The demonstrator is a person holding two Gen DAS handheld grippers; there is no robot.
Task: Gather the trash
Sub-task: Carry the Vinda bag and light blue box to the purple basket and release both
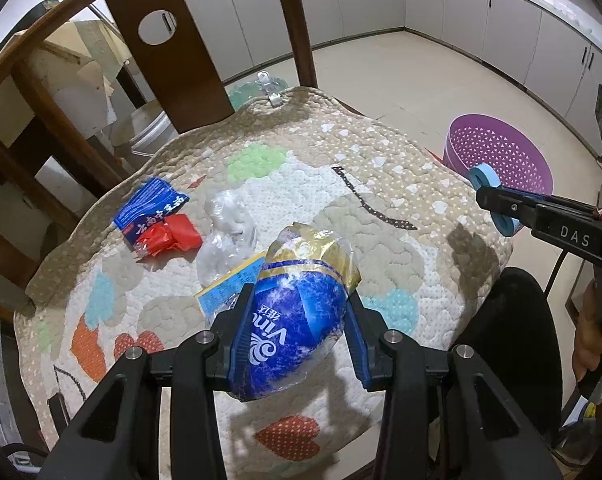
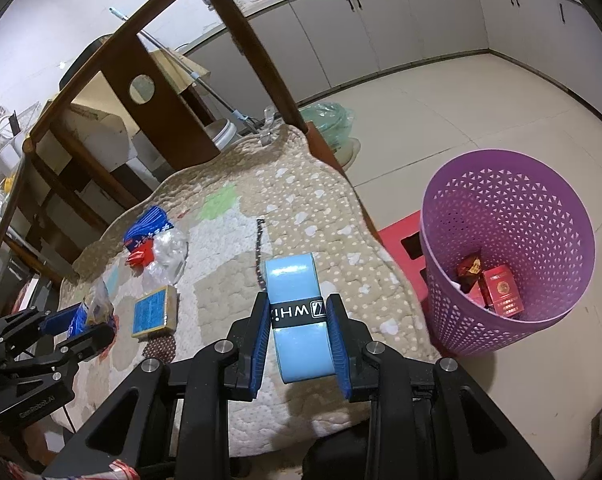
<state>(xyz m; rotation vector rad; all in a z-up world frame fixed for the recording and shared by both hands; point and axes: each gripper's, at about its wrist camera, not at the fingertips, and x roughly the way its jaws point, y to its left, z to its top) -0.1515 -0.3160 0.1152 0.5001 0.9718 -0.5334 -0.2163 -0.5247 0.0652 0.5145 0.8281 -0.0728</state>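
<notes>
My left gripper (image 1: 299, 300) is shut on a crumpled blue and gold tissue bag (image 1: 297, 332), held just above the quilted chair cushion (image 1: 381, 184). My right gripper (image 2: 297, 308) is shut on a light-blue roll (image 2: 292, 276) with a black band, over the cushion's right side. On the cushion lie a blue wrapper (image 1: 149, 204), a red wrapper (image 1: 173, 236), clear plastic film (image 1: 229, 224) and a small blue and yellow box (image 2: 155, 312). The purple basket (image 2: 573, 240) stands on the floor to the right and holds a red booklet (image 2: 503, 292).
The wooden chair back (image 2: 157, 96) curves behind the cushion. A red stool (image 2: 397, 240) sits between the chair and the basket. Cardboard boxes (image 1: 81, 80) and a bucket stand behind the chair. Grey cabinets (image 2: 421, 20) line the far wall, beyond open tiled floor.
</notes>
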